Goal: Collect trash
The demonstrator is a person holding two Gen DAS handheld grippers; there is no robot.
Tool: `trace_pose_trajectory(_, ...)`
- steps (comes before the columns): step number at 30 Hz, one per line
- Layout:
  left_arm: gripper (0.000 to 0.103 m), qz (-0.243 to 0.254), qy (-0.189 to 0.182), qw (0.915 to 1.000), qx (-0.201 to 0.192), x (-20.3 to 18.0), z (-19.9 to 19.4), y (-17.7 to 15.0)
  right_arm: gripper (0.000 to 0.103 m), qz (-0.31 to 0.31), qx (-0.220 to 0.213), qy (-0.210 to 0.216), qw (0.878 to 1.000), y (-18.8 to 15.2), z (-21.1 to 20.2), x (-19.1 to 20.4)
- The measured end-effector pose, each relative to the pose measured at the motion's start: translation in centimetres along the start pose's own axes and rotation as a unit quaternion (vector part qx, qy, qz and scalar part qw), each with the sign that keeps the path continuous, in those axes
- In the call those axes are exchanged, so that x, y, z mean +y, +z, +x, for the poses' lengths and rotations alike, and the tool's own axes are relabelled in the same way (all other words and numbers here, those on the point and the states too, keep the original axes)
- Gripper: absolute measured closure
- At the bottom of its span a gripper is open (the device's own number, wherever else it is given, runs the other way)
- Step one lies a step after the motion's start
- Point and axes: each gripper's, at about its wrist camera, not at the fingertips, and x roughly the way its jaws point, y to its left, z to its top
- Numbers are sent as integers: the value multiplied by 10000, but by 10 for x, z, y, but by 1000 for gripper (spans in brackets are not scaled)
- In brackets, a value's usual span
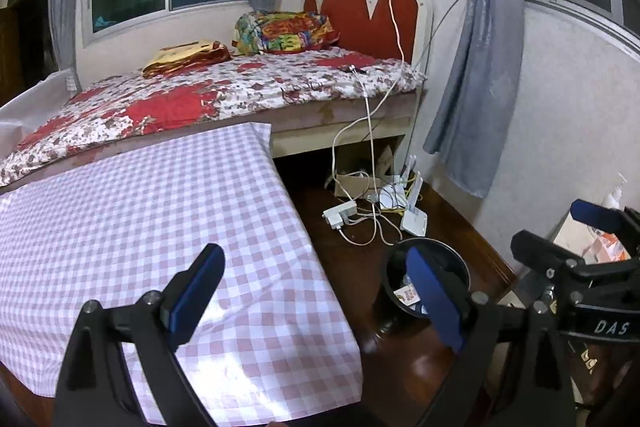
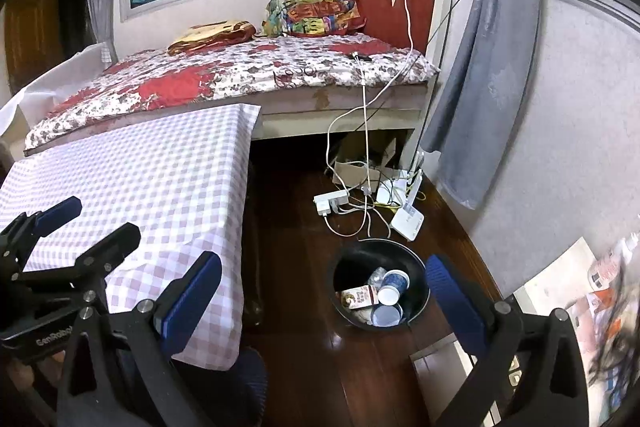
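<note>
Between the wide-spread, empty fingers of the right gripper [image 2: 322,291] sits one black trash bin [image 2: 416,267] on the dark wood floor, holding two paper cups [image 2: 394,283], one small carton [image 2: 360,297] and one clear bottle [image 2: 376,275]. Beside it, the left gripper [image 1: 316,291] also gapes empty over one checkered table [image 1: 160,207].

Readable in white on the black body of the right gripper [image 1: 581,227], at the right edge of the left wrist view: "DAS", with more letters below it too cut off to make out. Printed in pale letters on the black body of the left gripper [image 2: 88,219], at the left edge of the right wrist view: "GenRobot", the last letters partly hidden. Print on the carton [image 2: 359,297] inside the bin [image 2: 416,269] too small to read.
</note>
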Motion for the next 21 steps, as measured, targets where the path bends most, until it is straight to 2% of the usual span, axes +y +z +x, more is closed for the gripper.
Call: trace_pose_trajectory(21,10,116,14,9999,-60,-12,0,2,0,136,-14,-42,9999,-3,0,-11)
